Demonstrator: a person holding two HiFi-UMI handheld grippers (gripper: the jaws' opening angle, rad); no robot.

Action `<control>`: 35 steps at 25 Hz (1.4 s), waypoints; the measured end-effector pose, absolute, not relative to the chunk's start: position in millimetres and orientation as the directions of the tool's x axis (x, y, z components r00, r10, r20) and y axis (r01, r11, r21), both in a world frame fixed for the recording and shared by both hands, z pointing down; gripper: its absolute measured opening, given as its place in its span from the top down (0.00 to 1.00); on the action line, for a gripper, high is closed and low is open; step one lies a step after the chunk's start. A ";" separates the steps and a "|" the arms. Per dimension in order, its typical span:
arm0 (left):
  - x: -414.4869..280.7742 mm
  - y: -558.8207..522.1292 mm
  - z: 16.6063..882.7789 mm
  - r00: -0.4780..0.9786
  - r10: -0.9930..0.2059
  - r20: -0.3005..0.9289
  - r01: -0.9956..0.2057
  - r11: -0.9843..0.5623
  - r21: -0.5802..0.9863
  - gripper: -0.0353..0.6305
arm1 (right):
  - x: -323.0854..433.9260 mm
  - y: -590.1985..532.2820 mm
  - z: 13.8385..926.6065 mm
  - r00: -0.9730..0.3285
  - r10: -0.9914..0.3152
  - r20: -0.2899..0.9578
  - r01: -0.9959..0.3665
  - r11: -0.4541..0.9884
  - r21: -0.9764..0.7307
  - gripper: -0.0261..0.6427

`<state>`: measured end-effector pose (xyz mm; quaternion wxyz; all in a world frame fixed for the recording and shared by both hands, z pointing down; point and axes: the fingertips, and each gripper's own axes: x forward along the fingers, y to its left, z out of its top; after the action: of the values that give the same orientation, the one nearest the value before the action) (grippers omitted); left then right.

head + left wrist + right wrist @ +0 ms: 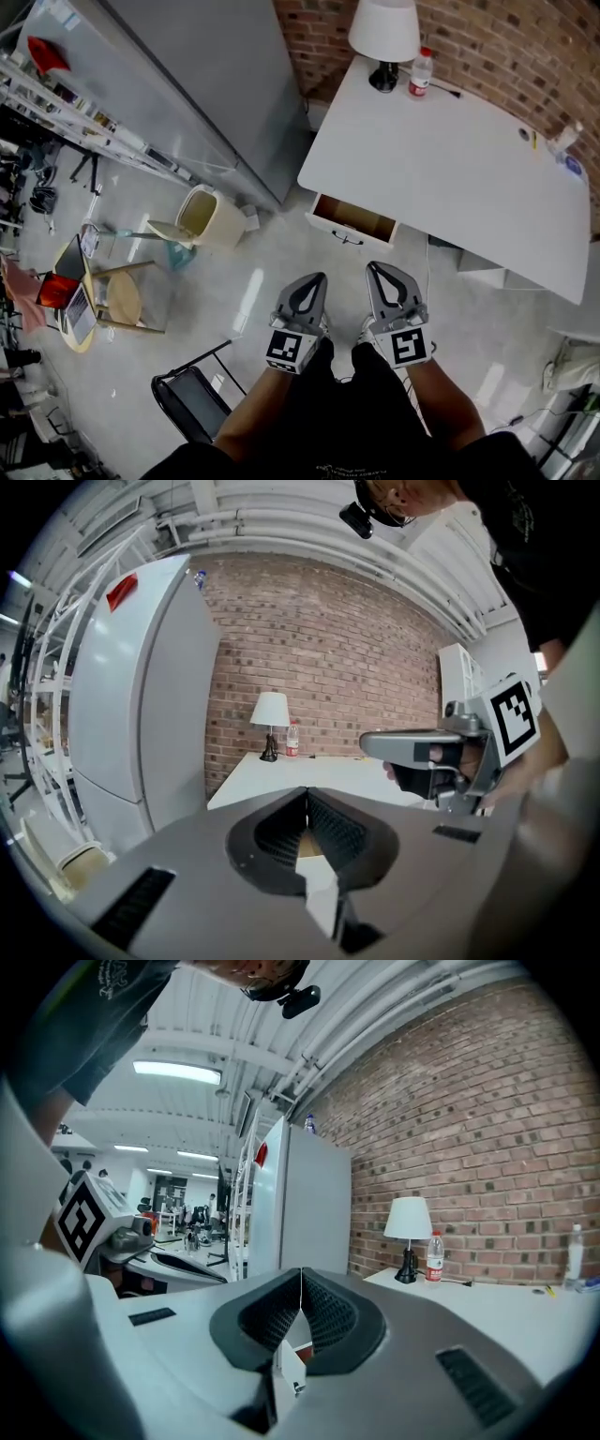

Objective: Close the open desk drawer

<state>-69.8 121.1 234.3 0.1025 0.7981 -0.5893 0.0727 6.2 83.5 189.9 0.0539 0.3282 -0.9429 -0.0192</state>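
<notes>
Head view: drawer [353, 221] beyond right tool [373, 268]

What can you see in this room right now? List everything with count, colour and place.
desk: one, white, against the brick wall
drawer: one, white front, wooden inside, open at the desk's near left corner
lamp: one, white shade, black base, desk's far corner
bottle: one, clear with a red label, beside the lamp
tall cabinet: one, grey-white, left of the desk
bin: one, cream, on the floor by the cabinet
stool: one, pale wood, far left
chair: one, black, lower left
left gripper: grey, shut, empty, short of the drawer
right gripper: grey, shut, empty, beside the left gripper
</notes>
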 end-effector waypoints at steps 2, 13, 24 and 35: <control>-75.1 112.2 245.7 0.303 -0.920 0.247 -0.953 -0.290 0.088 0.94 | -2.3 77.4 199.6 -0.775 -0.623 0.104 -0.619 0.782 0.076 0.92; -92.7 64.8 328.9 0.329 -0.893 0.306 -0.938 -0.274 0.211 0.94 | -26.2 57.7 288.6 -0.770 -0.601 0.214 -0.598 0.797 0.084 0.92; -103.8 49.8 428.1 0.343 -0.856 0.388 -0.932 -0.256 0.258 0.94 | -23.8 34.3 377.6 -0.709 -0.643 0.291 -0.650 0.755 0.085 0.92; -101.2 34.7 490.8 0.390 -0.821 0.417 -0.886 -0.211 0.413 0.94 | -14.8 22.9 423.7 -0.648 -0.704 0.289 -0.741 0.671 -0.025 0.92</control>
<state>-101.2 34.7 490.8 0.3039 0.7763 -0.5496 0.0537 -14.8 22.9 423.7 0.1287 0.3992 -0.9050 0.0705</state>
